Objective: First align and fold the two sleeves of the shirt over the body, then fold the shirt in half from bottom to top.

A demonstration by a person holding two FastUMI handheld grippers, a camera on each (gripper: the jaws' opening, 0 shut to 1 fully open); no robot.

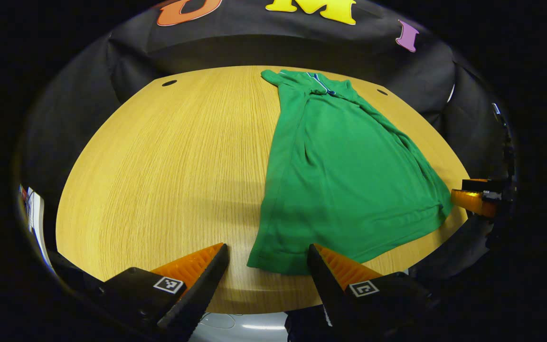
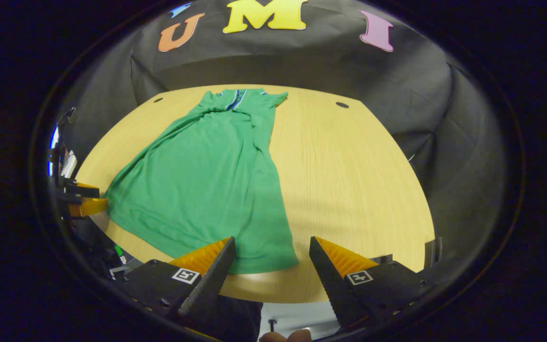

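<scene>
Left gripper [image 1: 268, 259] agape at shirt [image 1: 344, 175] hem.

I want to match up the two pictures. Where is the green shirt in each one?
Left gripper view: the green shirt lies right of centre on the wooden table, collar far, hem near.
Right gripper view: the green shirt lies left of centre.
Shared landmark: its striped collar at the table's far edge.

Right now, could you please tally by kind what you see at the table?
Green shirt: 1
Wooden table: 1
Grippers: 2, left gripper and right gripper
Total: 4
</scene>
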